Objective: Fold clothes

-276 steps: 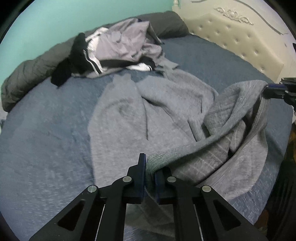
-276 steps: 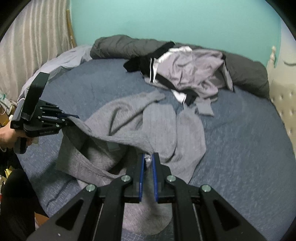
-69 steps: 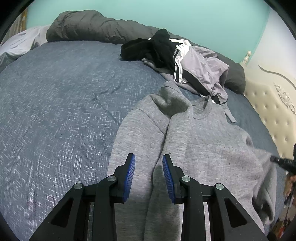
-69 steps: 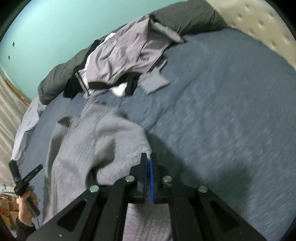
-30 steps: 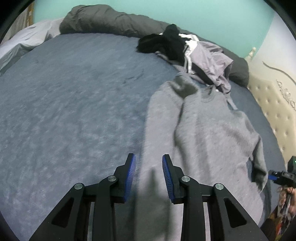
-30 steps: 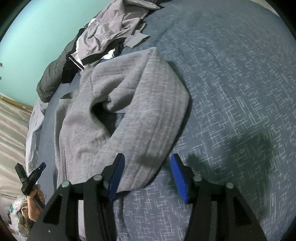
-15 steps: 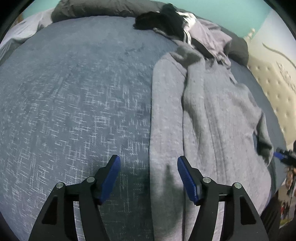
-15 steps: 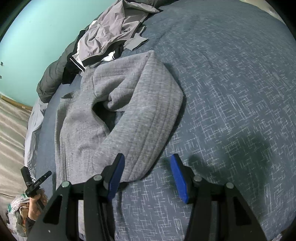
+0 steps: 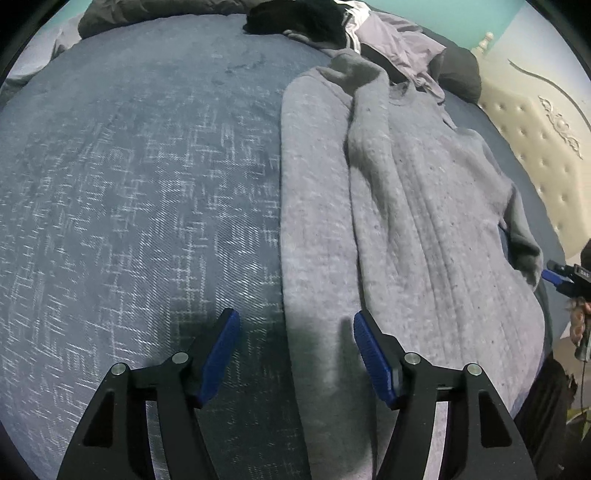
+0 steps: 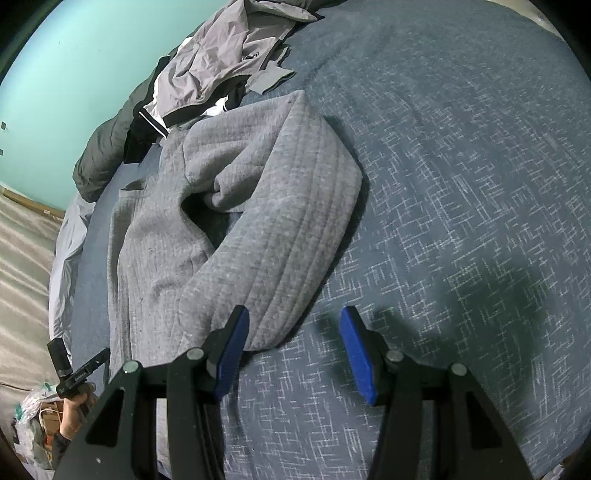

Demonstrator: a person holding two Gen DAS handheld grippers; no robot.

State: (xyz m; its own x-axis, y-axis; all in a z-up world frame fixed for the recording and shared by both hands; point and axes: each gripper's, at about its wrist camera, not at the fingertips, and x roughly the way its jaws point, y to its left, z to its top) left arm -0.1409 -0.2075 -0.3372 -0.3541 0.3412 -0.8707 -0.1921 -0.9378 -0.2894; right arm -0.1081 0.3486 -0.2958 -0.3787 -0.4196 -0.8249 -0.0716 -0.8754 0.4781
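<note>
Both jaws spread wide and holding nothing, the left gripper [image 9: 293, 354] hovers over the near hem of a grey sweater [image 9: 399, 206] laid flat on the blue bed [image 9: 129, 184] — the right gripper [image 10: 290, 347] straddles its folded sleeve [image 10: 291, 221], cuff hidden — far clothes pile [image 9: 373, 33] partly cut off.

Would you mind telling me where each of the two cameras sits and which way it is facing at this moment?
Left wrist: on the left gripper, angled down at the grey sweater's left edge on the blue bedspread; its open fingers show, the right gripper at far right.
Right wrist: on the right gripper, angled down over the sweater's folded sleeve; its open fingers show, the left gripper and hand at lower left.
Shared: sweater, bedspread, the clothes pile.
</note>
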